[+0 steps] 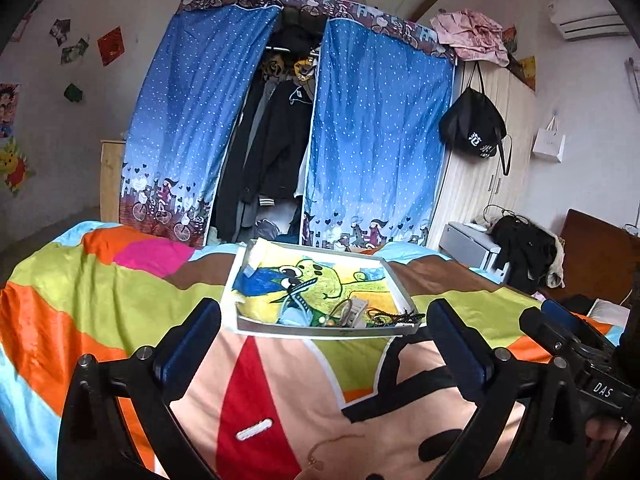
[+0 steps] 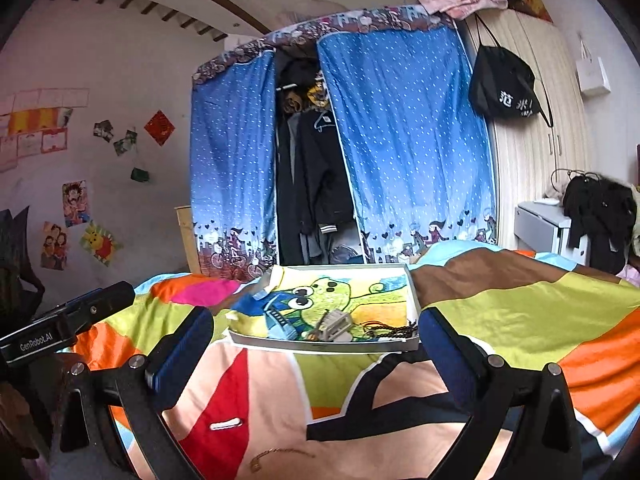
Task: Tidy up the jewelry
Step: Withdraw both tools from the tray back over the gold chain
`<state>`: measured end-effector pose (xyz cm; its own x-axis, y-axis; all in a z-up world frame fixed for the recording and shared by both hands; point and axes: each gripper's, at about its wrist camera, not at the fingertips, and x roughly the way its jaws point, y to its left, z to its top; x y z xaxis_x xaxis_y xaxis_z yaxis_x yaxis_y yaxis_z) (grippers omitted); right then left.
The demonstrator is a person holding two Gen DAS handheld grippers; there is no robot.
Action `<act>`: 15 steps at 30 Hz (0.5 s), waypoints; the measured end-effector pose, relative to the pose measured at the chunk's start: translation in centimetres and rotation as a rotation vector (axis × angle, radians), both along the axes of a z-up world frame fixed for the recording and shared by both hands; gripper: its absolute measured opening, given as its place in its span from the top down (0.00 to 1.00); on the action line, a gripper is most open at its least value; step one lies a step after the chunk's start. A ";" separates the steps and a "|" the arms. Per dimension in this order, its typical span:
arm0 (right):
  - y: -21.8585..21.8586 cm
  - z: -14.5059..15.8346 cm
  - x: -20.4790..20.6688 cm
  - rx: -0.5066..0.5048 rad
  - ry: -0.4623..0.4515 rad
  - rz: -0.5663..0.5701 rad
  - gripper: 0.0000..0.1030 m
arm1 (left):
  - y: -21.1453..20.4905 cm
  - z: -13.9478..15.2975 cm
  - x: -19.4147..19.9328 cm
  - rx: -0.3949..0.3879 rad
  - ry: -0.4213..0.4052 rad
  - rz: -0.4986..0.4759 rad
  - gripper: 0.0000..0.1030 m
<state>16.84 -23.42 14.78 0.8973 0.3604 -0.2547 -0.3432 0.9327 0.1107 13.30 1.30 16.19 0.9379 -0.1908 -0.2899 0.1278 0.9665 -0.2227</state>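
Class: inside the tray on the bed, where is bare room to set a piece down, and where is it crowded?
Free: the tray floor's far and middle drawing, between the folded paper and the right wall. Crowded: the near right corner, with the jewelry heap and dark cord.

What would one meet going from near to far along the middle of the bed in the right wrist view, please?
Thin chain on the bedspread → white hair clip → tray of jewelry → blue wardrobe curtain.

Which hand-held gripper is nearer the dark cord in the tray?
Right, probably. The right hand-held gripper lines up with the tray's right edge, where the cord lies; the left hand-held gripper faces the tray's middle, further left.
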 end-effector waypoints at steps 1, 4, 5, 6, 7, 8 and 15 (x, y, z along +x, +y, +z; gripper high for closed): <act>0.3 -0.1 -0.4 -0.001 -0.004 0.001 0.00 | 0.5 -0.2 -0.5 0.000 0.004 0.003 0.02; 1.1 -0.8 -1.8 0.012 -0.012 0.010 0.00 | 1.8 -1.1 -1.5 0.015 0.019 0.017 0.02; 1.3 -1.0 -2.2 0.015 -0.014 0.011 0.00 | 2.2 -1.5 -1.8 0.021 0.026 0.025 0.02; 1.5 -1.3 -2.4 0.018 -0.015 0.011 0.00 | 2.6 -1.9 -2.1 0.026 0.035 0.030 0.02; 1.8 -1.6 -2.7 0.020 -0.015 0.011 0.00 | 3.0 -2.5 -2.4 0.030 0.048 0.032 0.02; 2.0 -2.0 -3.0 0.019 -0.013 0.011 0.00 | 3.3 -2.9 -2.5 0.032 0.060 0.033 0.02; 3.6 -5.7 -2.8 -0.037 0.078 0.007 0.00 | 6.0 -7.8 -1.8 0.046 0.204 0.025 0.02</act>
